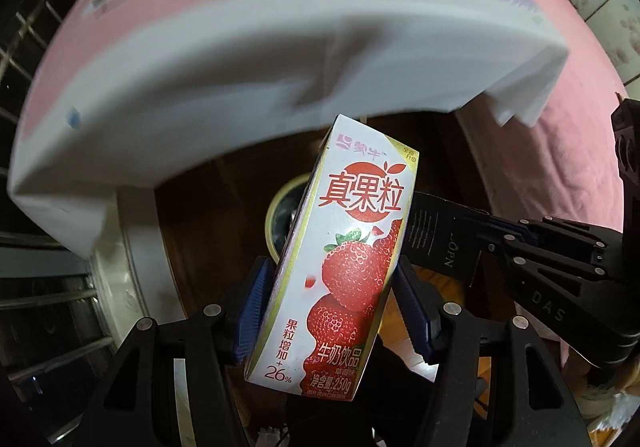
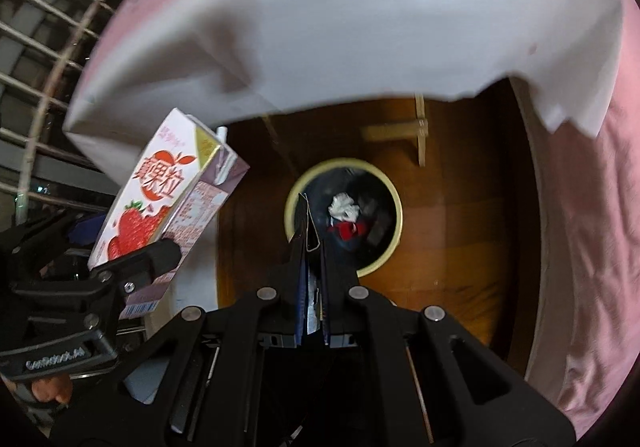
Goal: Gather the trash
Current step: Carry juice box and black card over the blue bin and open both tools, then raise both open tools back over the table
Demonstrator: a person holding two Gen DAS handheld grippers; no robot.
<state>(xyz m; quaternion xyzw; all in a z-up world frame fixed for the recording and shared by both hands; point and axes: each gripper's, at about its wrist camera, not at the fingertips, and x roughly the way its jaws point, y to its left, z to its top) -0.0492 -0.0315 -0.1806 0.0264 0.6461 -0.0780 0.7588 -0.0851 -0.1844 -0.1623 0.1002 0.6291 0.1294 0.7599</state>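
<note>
Grippers hanging over trash bin (image 2: 343,221)
Left gripper (image 1: 332,299) clamping strawberry milk carton (image 1: 344,247); right gripper (image 2: 310,247) pinching flat dark package (image 2: 308,235), bin at 12 o'clock.

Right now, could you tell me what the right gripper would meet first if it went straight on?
Probably the open bin on the floor below; the flat black packet it holds would arrive first.
</note>
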